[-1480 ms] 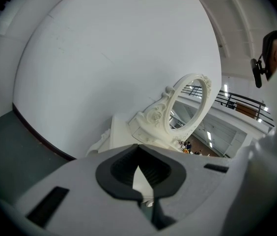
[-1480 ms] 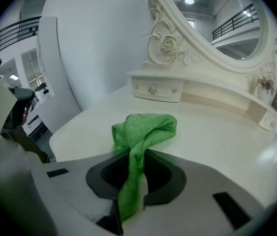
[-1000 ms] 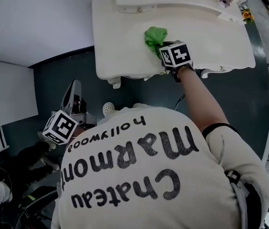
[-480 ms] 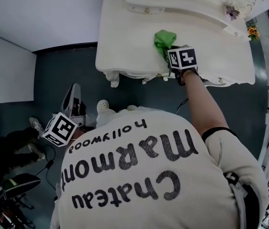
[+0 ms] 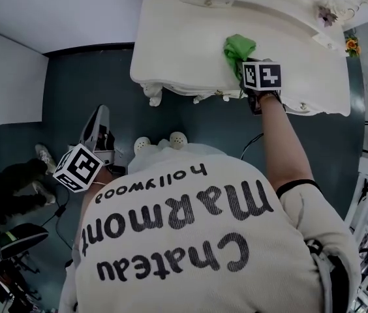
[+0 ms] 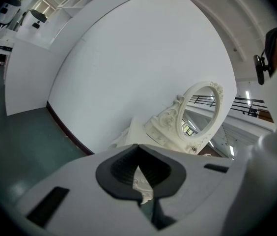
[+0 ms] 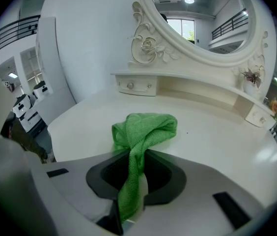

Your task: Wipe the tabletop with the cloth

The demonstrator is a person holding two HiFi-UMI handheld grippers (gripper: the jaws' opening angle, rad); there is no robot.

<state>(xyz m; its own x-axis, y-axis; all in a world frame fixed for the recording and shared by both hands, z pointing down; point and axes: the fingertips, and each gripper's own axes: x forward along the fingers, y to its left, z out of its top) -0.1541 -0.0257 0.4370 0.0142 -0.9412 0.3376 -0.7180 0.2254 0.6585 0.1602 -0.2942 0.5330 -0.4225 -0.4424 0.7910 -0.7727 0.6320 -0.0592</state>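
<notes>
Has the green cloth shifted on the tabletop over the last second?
Yes. The green cloth, held in the right tool, has slid rightward along the tabletop, farther from the table's left edge.

Tabletop (image 7: 217, 132) bare left and right of cloth (image 7: 143, 127); drawer shelf (image 7: 138, 85) and mirror (image 7: 202, 18) block far edge; flower vase (image 7: 249, 81) on right ledge

A bunched green cloth (image 5: 239, 47) lies on the cream tabletop (image 5: 177, 47), forward of the drawer shelf (image 7: 134, 84).

Cream T-shirt (image 5: 190, 295) — bold black lettering (image 5: 177, 233)
</notes>
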